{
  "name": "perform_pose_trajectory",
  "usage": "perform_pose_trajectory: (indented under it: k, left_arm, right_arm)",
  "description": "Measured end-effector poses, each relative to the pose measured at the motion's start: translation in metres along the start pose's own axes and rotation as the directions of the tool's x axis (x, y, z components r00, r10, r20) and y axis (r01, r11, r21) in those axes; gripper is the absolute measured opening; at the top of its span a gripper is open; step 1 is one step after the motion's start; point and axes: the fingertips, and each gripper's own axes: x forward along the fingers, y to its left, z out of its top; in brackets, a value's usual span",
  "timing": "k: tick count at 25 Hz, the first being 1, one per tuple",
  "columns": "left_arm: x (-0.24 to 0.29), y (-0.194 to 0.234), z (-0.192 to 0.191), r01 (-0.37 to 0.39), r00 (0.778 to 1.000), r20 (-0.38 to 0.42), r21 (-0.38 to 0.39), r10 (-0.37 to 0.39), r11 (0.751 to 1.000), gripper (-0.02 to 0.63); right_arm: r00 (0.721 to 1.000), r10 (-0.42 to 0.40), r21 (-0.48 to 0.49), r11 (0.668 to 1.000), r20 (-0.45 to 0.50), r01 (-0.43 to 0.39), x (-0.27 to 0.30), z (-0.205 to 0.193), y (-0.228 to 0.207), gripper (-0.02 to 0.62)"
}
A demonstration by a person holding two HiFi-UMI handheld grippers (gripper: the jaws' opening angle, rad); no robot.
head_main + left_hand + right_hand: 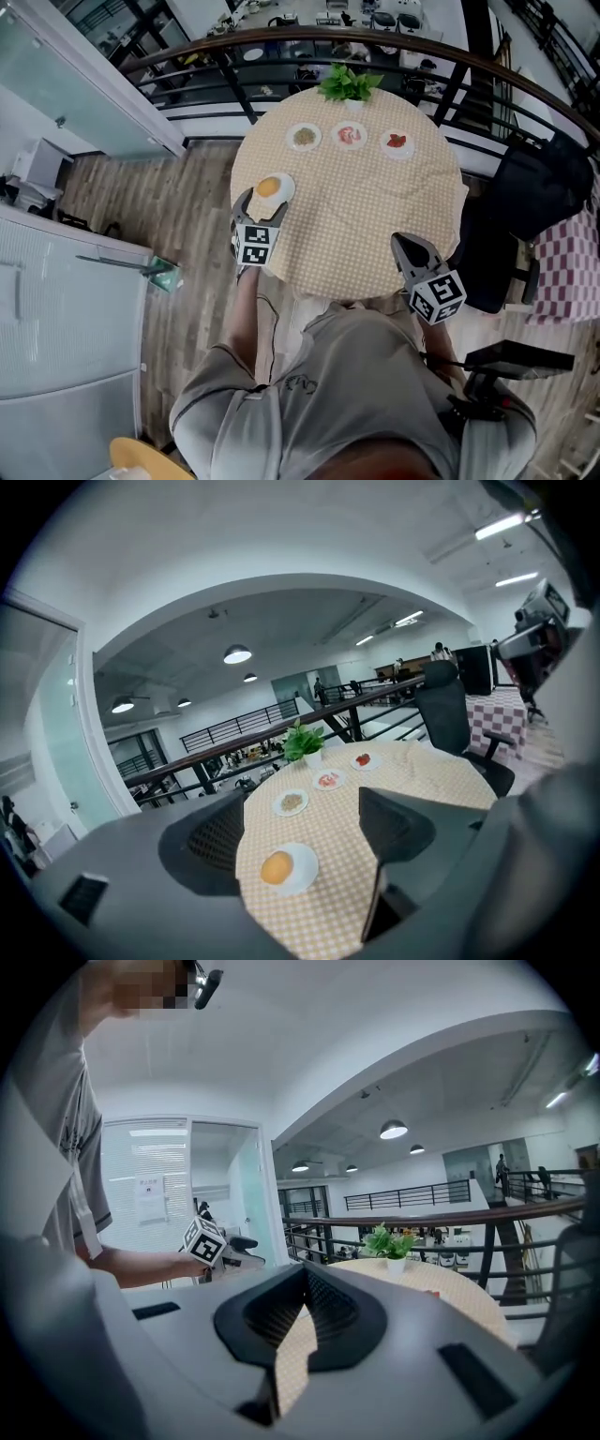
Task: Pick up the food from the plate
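Observation:
A white plate (pixel 275 189) with a round orange-yellow food (pixel 269 187) sits at the near left edge of the round checkered table (pixel 375 206). My left gripper (pixel 262 210) hovers just in front of it, open and empty. In the left gripper view the plate (pixel 302 872) and its food (pixel 277 867) lie between the wide-apart jaws of that gripper (pixel 309 841). My right gripper (pixel 412 249) is at the table's near right edge, empty; in the right gripper view its gripper (pixel 304 1273) has its tips together.
Three small plates of food (pixel 304 137) (pixel 349 135) (pixel 397 142) line the table's far side, in front of a potted plant (pixel 349 84). A black chair (pixel 534 192) stands right of the table, and a curved railing (pixel 281 42) runs behind it.

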Motion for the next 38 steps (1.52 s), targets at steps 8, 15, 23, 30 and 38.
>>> perform_pose_trajectory:
  k: [8,15,23,30,38]
  left_arm:
    - [0.058,0.014,-0.046,0.078,0.989,-0.131,0.065,-0.069,0.995,0.393]
    - [0.102,0.026,-0.086,0.139,0.965,-0.235,0.088,-0.115,0.986,0.393]
    - [0.146,0.035,-0.13,0.196,0.928,-0.342,0.122,-0.144,0.973,0.393]
    - [0.178,0.038,-0.172,0.229,0.885,-0.439,0.117,-0.156,0.966,0.392]
    - [0.213,0.048,-0.21,0.255,0.831,-0.537,0.129,-0.149,0.958,0.392]
  right_arm:
    - [0.999,-0.05,0.023,0.998,-0.013,0.051,0.002,-0.007,-0.007,0.006]
    - [0.996,-0.084,0.03,0.996,-0.029,0.085,0.002,-0.01,-0.009,0.006]
    - [0.991,-0.119,0.027,0.992,-0.056,0.121,-0.002,-0.014,-0.015,0.006]
    - [0.986,-0.145,0.012,0.989,-0.082,0.147,-0.003,-0.02,-0.021,0.006]
    - [0.971,-0.21,0.007,0.977,-0.112,0.212,-0.02,-0.027,-0.029,0.006]
